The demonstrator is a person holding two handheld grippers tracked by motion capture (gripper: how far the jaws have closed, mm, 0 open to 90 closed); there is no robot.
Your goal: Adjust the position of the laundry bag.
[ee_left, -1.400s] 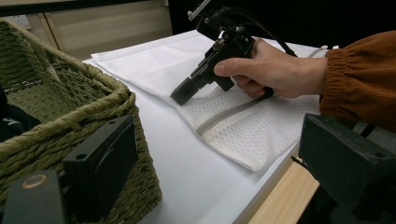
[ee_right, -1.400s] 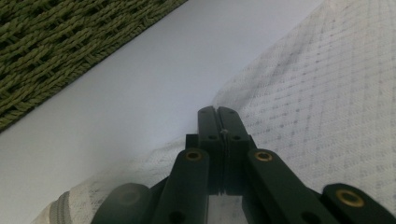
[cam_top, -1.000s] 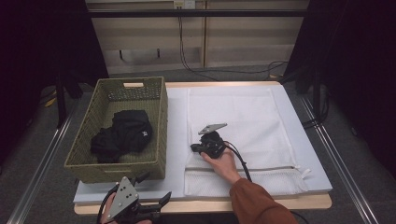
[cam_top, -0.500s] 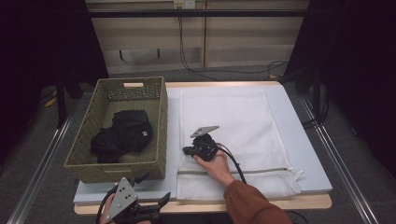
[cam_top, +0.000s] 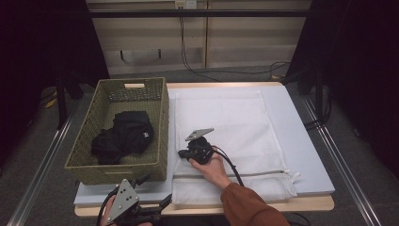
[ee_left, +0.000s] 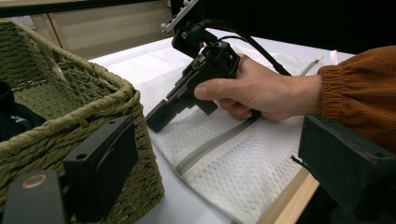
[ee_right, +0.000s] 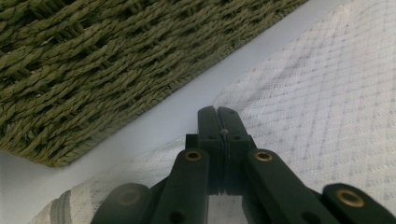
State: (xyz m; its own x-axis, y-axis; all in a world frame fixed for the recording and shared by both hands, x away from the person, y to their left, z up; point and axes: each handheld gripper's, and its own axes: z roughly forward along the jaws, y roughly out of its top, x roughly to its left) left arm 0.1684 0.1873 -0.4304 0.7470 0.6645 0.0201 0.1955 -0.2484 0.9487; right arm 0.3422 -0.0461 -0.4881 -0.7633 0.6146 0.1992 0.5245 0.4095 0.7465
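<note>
Hidden: right gripper point(cam_top: 184, 153) tips blocked from above by its own body | Right jaws: pressed together at the mesh bag's point(cam_top: 226, 122) left edge, possibly pinching cloth, near the basket point(cam_top: 157, 136) | Left gripper point(cam_top: 160, 205): jaws wide apart, holding nothing, at the table's point(cam_top: 306, 141) front edge, bag beyond them.

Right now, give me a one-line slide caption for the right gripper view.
Right gripper, jaws closed, at the edge of the white mesh laundry bag, beside the woven basket.
</note>
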